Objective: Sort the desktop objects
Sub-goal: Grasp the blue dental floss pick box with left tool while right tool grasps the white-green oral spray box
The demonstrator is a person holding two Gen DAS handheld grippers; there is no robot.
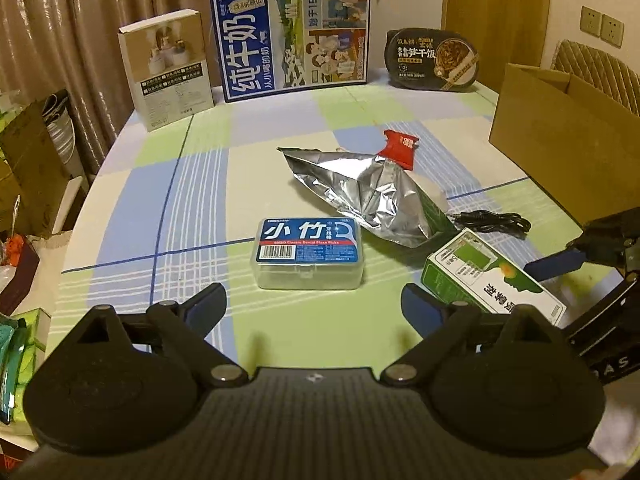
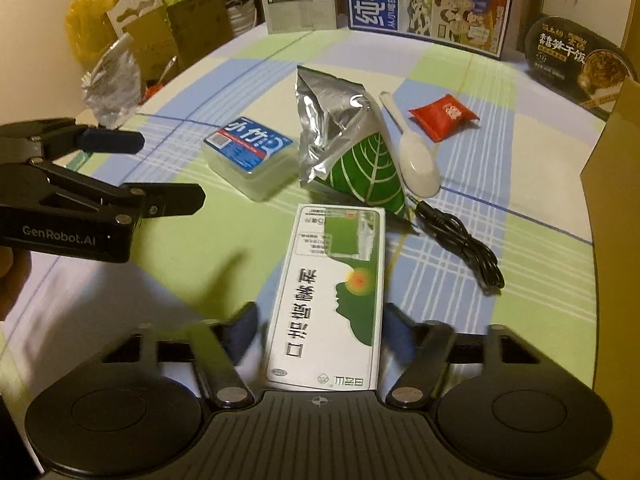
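Checked green, blue and cream cloth [image 1: 208, 168] covers the table; brown curtains [image 1: 80, 8] hang behind, cartons standing along the far edge. Green-and-white box [image 2: 332, 292] lies flat near the front edge, long axis running away from the right gripper [image 2: 320, 332], whose fingers flank its near end, contact unclear. Left gripper [image 1: 312, 304] spread wide, empty, before the floss-pick case [image 1: 308, 254].
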